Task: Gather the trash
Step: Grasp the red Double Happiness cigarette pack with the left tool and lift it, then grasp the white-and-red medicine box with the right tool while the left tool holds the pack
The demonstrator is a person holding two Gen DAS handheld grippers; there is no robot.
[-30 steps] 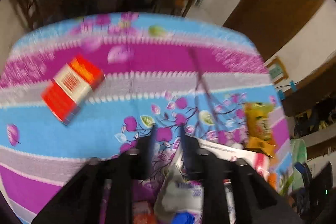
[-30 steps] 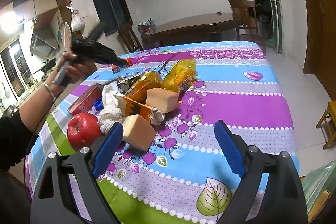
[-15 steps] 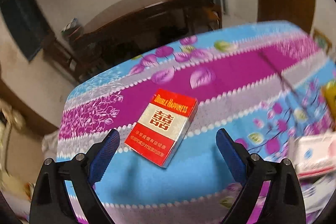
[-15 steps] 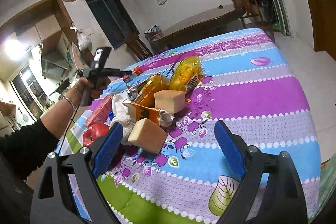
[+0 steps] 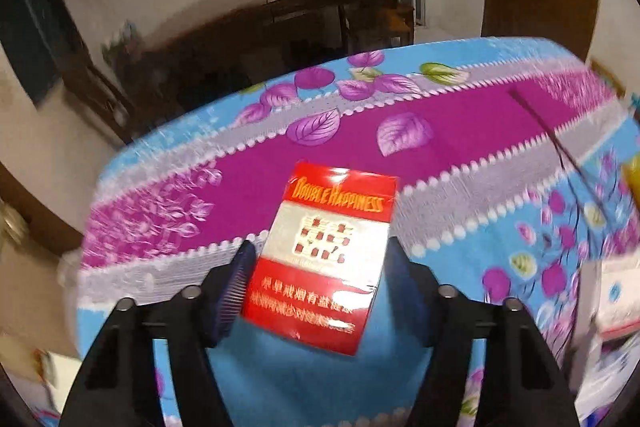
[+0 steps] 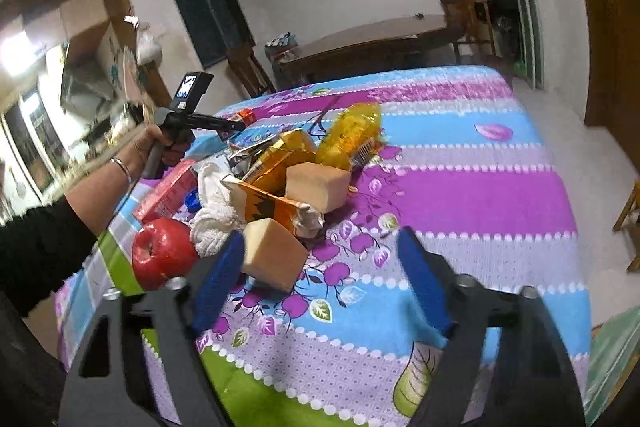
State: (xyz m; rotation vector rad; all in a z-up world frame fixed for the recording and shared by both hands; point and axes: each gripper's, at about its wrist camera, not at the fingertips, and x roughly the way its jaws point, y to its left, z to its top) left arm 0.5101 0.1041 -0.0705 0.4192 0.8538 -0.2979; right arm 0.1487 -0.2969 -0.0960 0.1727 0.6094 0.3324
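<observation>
A red and white Double Happiness cigarette pack (image 5: 326, 255) lies on the flowered tablecloth (image 5: 460, 131). My left gripper (image 5: 320, 271) has closed in on it: the blue pads stand against both long sides of the pack. In the right wrist view the left gripper (image 6: 236, 125) shows at the far left of the table with the pack (image 6: 247, 115) at its tip. My right gripper (image 6: 320, 267) is open and empty, above the near edge of a trash pile: yellow wrappers (image 6: 352, 135), orange carton (image 6: 272, 207), tan blocks (image 6: 274, 253).
A red apple (image 6: 164, 253), a white cloth (image 6: 214, 211), a red box (image 6: 168, 191) and a blue cap (image 6: 193, 201) lie at the pile's left. A thin dark stick (image 5: 556, 143) lies on the cloth. A dark wooden table (image 6: 372, 43) and chairs stand behind.
My left gripper swung away from the pile, opened, moved over the cigarette pack and narrowed its jaws onto the pack's sides. My right gripper stayed open and narrowed slightly, drifting little.
</observation>
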